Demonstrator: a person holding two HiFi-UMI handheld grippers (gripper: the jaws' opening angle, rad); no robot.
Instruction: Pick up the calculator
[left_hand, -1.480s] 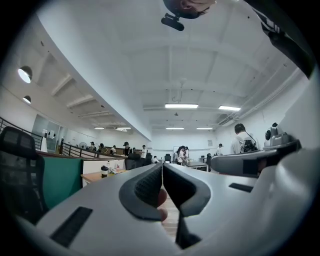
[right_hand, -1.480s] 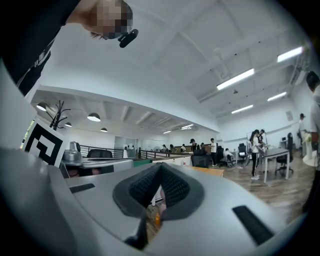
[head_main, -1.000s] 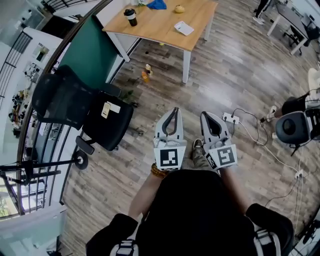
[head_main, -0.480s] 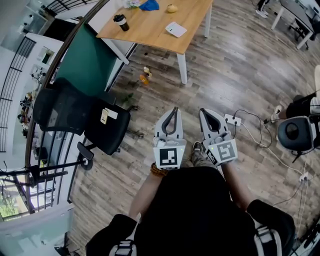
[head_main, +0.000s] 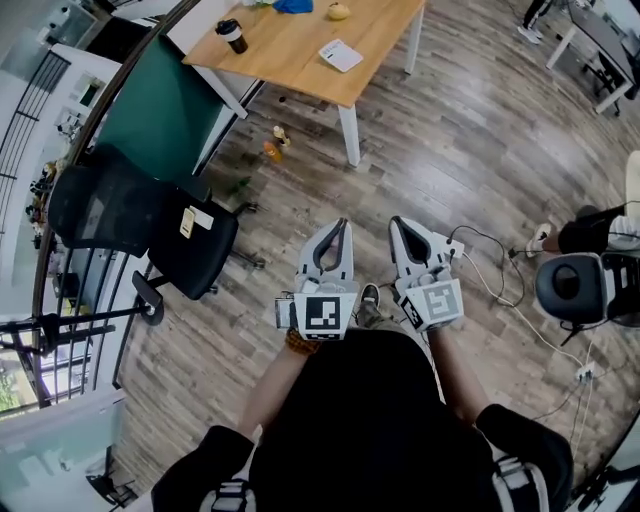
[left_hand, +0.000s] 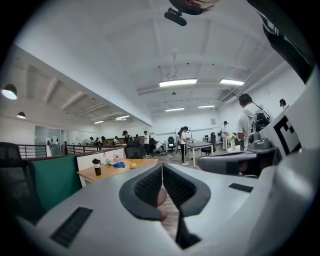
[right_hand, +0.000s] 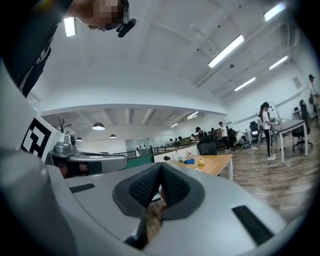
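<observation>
**Calculator (head_main: 341, 55) lies on the far table (head_main: 290, 62); both tongs shut and empty**

The calculator is a flat white rectangle lying near the right-hand end of the wooden table, close to its near edge, at the top of the head view. It touches nothing else on the top. Further back on the same table are a yellow fruit (head_main: 339, 11) and a blue cloth (head_main: 292, 6), and a dark cup (head_main: 230, 35) with a pale lid stands toward the left end. All three are well apart from the calculator. In the two gripper views the tabletop is seen from the side with the cup, cloth and fruit on it, but the calculator cannot be made out there.

Under the table, by its left side, a couple of small bottles (head_main: 272, 148) stand on the wood floor (head_main: 470, 130). A green partition (head_main: 150, 110) runs along the table's left end, and a black office chair (head_main: 150, 225) stands just beside it.

The left gripper (head_main: 341, 226) and the right gripper (head_main: 397, 222) are held side by side, low in front of the person, well apart from the table. Both point toward it. Each has its jaws pressed together at the tips, with nothing between them. Just right of the right gripper, a white power strip (head_main: 452, 246) lies on the floor with a cable (head_main: 500, 290) trailing from it toward a second chair (head_main: 570, 288).
</observation>
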